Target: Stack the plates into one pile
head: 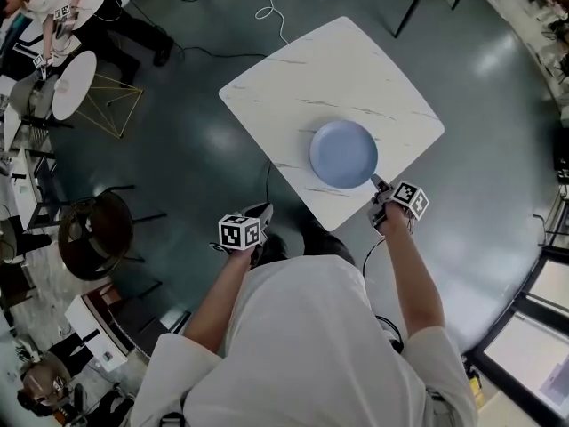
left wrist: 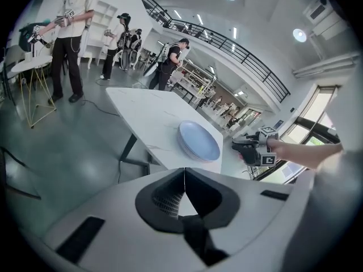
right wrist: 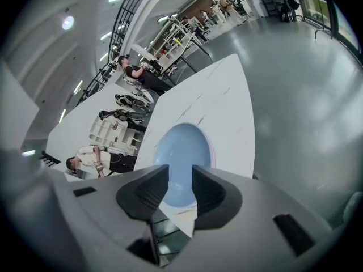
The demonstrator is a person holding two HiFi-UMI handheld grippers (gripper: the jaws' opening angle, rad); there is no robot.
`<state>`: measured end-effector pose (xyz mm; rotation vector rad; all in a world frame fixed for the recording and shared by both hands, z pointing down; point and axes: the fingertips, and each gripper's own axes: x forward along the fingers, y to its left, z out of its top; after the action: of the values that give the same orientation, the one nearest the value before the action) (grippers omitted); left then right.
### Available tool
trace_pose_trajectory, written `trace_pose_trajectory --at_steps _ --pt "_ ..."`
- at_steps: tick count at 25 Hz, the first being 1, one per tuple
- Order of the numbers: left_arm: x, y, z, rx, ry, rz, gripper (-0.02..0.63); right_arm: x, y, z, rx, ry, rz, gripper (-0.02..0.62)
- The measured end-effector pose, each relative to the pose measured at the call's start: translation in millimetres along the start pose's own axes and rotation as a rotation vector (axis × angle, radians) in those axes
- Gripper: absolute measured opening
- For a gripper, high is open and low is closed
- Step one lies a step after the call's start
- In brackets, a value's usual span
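Note:
A pile of light blue plates (head: 344, 154) rests on the white marble table (head: 293, 78), near its closest corner. The left gripper view shows the pile (left wrist: 198, 141) as several plates stacked. My right gripper (head: 380, 186) hovers just off the pile's near right rim, open, with nothing between its jaws. In the right gripper view the top plate (right wrist: 182, 152) shows through the gap of that gripper (right wrist: 180, 188). My left gripper (head: 265, 210) is off the table, over the floor by its near left edge. Its jaws (left wrist: 182, 190) are shut and hold nothing.
Grey floor surrounds the table. A round white side table on yellow wire legs (head: 76, 83) and a dark round chair (head: 93, 229) stand at the left. People with grippers (left wrist: 71, 33) work there. A white cable (head: 267, 12) lies beyond the table.

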<state>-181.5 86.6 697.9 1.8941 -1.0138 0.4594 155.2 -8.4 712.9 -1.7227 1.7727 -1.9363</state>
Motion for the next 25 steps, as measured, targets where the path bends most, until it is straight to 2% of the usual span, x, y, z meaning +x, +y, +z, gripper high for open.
trace_pose_trajectory --at_steps 4,7,12,17,21,25 --pt "-18 -4 -12 -0.003 -0.013 -0.035 0.014 -30 23 -19 0.015 -0.045 0.111 0.126" --pt "-31 -10 -21 0.026 -0.016 -0.061 0.014 -57 36 -36 -0.071 -0.071 0.152 0.126" --pt "-52 -14 -27 0.095 -0.010 -0.079 0.014 -103 51 -62 -0.242 -0.116 0.167 0.126" --pt "-73 -31 -9 0.155 -0.054 -0.119 0.014 -144 74 -83 -0.417 -0.184 0.175 0.112" --pt "-86 -53 4 0.214 -0.089 -0.161 0.014 -172 81 -95 -0.494 -0.229 0.177 0.065" --pt "-97 -81 15 0.316 -0.108 -0.189 0.014 -202 89 -101 -0.577 -0.267 0.179 0.044"
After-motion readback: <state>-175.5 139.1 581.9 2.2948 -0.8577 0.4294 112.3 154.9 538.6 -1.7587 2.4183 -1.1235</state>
